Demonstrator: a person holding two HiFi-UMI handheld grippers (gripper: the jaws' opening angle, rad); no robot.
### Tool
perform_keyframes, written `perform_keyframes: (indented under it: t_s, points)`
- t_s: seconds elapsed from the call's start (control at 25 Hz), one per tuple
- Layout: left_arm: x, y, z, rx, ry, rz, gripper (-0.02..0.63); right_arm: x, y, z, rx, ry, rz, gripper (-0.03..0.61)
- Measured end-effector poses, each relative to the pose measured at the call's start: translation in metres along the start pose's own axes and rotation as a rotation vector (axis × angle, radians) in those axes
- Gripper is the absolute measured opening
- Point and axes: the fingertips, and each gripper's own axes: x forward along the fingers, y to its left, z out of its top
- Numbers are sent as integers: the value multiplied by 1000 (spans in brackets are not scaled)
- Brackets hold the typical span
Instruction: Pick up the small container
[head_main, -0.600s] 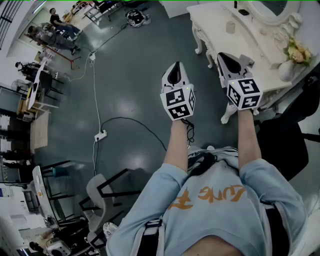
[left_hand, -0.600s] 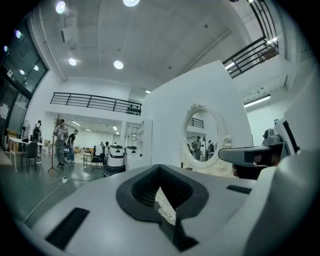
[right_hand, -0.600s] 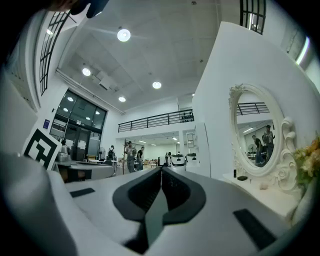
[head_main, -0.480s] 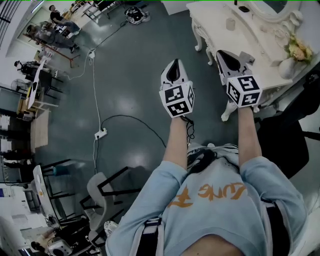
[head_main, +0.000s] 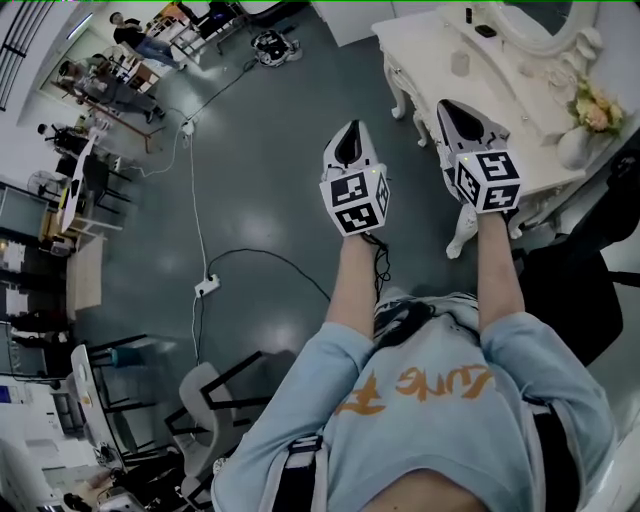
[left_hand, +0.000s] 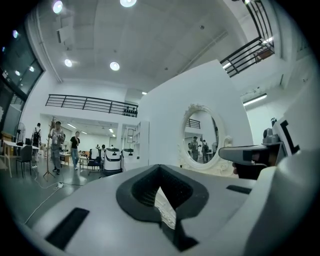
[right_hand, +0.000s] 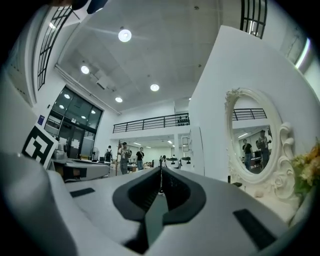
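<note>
Fingers of left gripper (head_main: 350, 135): clenched tip to tip, nothing held. Fingers of right gripper (head_main: 448, 108): likewise clenched and empty. Both grippers point level, out over the floor (head_main: 250, 150) and the near edge of the bench (head_main: 420, 50).

Item, task's thing: small container (head_main: 460, 63). Pale, squat, apparently cylindrical; surface too small to read. Stands upright on the bench top, far of the right gripper and well apart from it.

Item: bench. White, carved, curved legs, smooth top.

Item: mirror (right_hand: 252, 135). Oval, ornate white frame, at the far side of the bench.

Item: vase (head_main: 572, 145). White, rounded, holds pale flowers (head_main: 592, 105); right end of the bench.

Item: cable (head_main: 260, 255). Dark, looped on the glossy grey floor, left of the person.

Hazards, judged:
- Fingers arriving clenched would push the container instead of straddling it; they need to part first.
- A light cylinder on a smooth top probably slides or tips if one finger touches before the other.
- A wide sweep to the right may catch the vase.
</note>
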Motion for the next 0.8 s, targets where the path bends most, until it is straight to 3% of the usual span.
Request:
perform_keyframes:
  t_s: [0.36,0.8]
  points:
    - [29,-7,34,27,-65,-32,9,12,-31,35,-5,-76,-29,29]
    - [76,15,34,38,-81,-62,8,51,-48,33,-47,-92,-77,29]
